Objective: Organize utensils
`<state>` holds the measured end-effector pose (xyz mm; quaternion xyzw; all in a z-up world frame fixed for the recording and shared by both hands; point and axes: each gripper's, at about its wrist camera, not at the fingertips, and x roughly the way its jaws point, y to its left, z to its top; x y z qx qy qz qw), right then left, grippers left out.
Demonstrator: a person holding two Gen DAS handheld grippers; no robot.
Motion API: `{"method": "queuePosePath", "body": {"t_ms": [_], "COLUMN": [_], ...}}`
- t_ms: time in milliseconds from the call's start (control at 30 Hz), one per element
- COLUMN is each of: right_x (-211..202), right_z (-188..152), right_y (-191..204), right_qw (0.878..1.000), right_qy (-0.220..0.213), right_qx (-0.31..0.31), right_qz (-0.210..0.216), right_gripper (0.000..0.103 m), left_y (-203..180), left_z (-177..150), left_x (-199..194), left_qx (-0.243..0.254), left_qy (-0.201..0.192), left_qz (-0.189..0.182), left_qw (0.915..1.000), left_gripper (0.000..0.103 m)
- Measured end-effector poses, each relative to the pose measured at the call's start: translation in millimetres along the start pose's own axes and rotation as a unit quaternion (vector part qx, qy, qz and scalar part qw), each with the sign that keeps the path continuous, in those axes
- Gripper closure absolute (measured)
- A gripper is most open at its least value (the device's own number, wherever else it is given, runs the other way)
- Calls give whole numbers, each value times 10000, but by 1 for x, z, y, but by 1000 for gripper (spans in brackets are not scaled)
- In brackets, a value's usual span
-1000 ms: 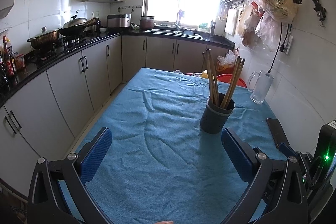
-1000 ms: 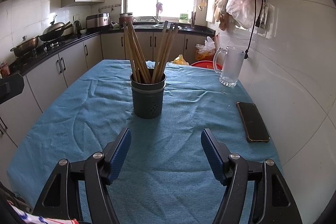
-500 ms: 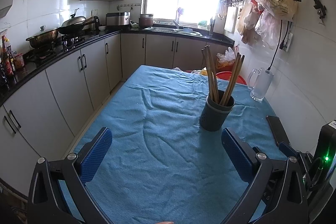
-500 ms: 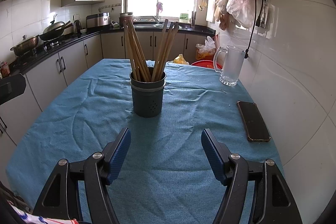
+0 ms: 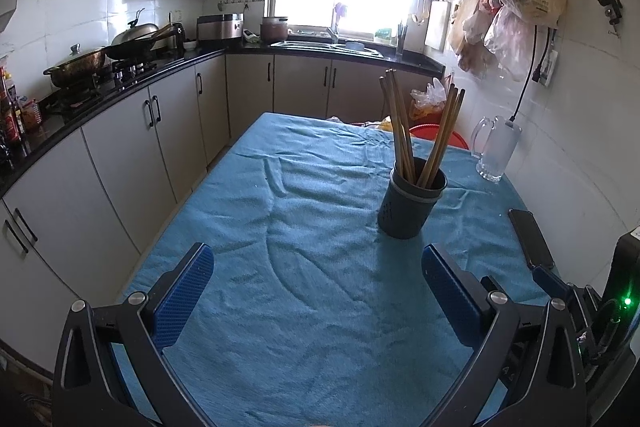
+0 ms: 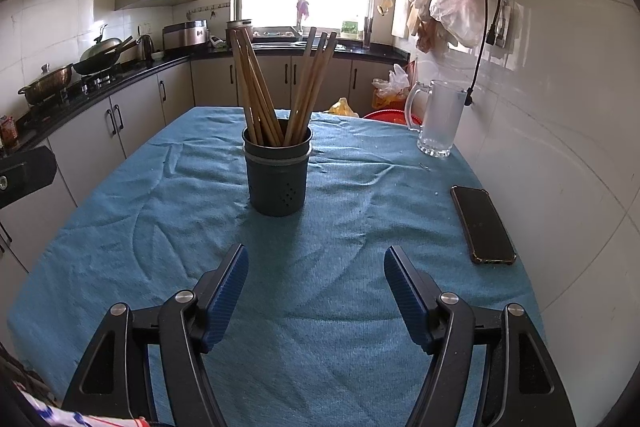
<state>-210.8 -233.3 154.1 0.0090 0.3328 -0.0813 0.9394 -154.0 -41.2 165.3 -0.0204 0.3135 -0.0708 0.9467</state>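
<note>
A dark grey utensil holder (image 5: 411, 201) stands upright on the blue tablecloth (image 5: 304, 267). Several wooden chopsticks (image 5: 416, 135) stand in it, leaning left and right. In the right wrist view the holder (image 6: 277, 171) is straight ahead with the chopsticks (image 6: 276, 87) fanned out. My left gripper (image 5: 318, 267) is open and empty, low over the cloth, with the holder ahead to its right. My right gripper (image 6: 316, 267) is open and empty, a short way in front of the holder.
A black phone (image 6: 482, 225) lies on the cloth at the right near the tiled wall. A glass mug (image 6: 438, 119) stands at the far right. Kitchen cabinets (image 5: 132, 135) and a stove counter run along the left. A red basin (image 6: 386, 116) sits beyond the table's far edge.
Both grippers have drawn back slightly from the holder and stay open. The holder and chopsticks have not moved.
</note>
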Motion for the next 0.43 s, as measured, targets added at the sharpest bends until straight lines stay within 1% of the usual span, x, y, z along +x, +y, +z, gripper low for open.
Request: {"method": "queuePosePath", "body": {"t_ms": [433], "right_x": [16], "right_z": [-4], "right_y": [1], "right_qw": [9997], "right_qy": [209], "right_qx": [-60], "right_qz": [100], "right_gripper": [28], "left_y": [-3], "left_z": [-4], "left_x": [21], "left_qx": [19], "left_qy": [339], "left_qz": [-84], "left_qw": [9994], "left_gripper": [0]}}
